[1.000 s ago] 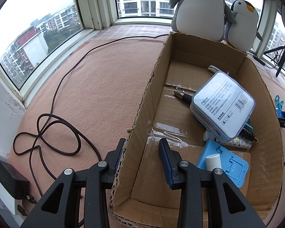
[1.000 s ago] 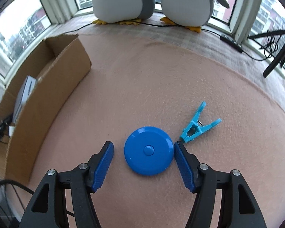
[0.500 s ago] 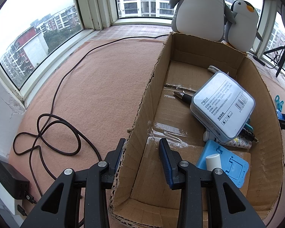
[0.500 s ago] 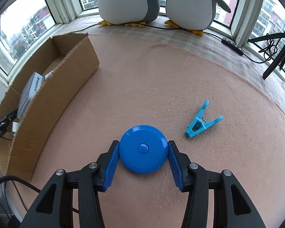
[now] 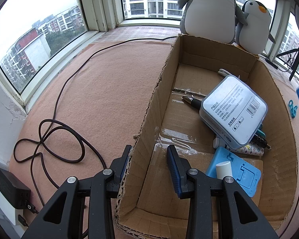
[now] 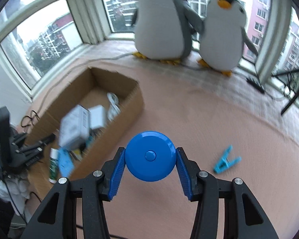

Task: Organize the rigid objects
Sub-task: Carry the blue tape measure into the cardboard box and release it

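A: Open brown cardboard box (image 5: 219,119) on the pink felt tabletop (image 5: 109,91). Left gripper (image 5: 149,165) fingers pinch its near wall.

B: Right gripper (image 6: 151,164) fingers clamp the round blue plastic disc (image 6: 151,156) by its rim, lifted beside the box. Looks rigid, light, smooth, possibly slippery; opposite edges seem the right hold. Small blue plastic clip (image 6: 225,162) lies nearby.

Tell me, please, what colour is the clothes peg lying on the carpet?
Light blue; the clothes peg shows best in the right wrist view.
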Demonstrator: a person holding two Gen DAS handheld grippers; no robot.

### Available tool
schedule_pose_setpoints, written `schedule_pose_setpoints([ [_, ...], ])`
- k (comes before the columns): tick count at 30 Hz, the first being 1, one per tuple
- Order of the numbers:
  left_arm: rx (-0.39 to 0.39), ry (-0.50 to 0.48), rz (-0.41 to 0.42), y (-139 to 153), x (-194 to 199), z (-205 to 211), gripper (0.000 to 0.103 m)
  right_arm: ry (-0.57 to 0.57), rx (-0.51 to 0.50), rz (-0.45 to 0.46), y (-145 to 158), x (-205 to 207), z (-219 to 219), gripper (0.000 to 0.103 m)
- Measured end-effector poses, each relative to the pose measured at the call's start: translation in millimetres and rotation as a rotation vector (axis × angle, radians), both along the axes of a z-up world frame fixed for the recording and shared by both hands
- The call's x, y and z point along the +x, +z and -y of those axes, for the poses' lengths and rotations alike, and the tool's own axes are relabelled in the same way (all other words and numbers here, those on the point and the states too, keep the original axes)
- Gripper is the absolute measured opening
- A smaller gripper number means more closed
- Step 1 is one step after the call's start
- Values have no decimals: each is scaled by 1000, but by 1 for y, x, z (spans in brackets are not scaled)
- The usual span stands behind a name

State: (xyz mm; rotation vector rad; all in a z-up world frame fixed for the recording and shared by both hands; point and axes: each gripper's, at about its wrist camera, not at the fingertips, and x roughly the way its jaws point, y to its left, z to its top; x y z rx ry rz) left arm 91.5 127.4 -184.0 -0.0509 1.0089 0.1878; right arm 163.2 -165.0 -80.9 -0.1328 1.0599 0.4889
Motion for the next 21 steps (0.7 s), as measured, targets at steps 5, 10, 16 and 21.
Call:
schedule_pose_setpoints([
  [5,-1,1,0,0,0,0,38,45,20,37,18,9,-27,46],
  [10,0,0,0,0,0,1,38,91,41,45,25,20,-58,46],
  [16,0,0,1,0,-1,1,38,138,57,16,18,32,-95,46],
  [21,-1,1,1,0,-1,1,38,160,57,-22,7,39,-117,46],
])
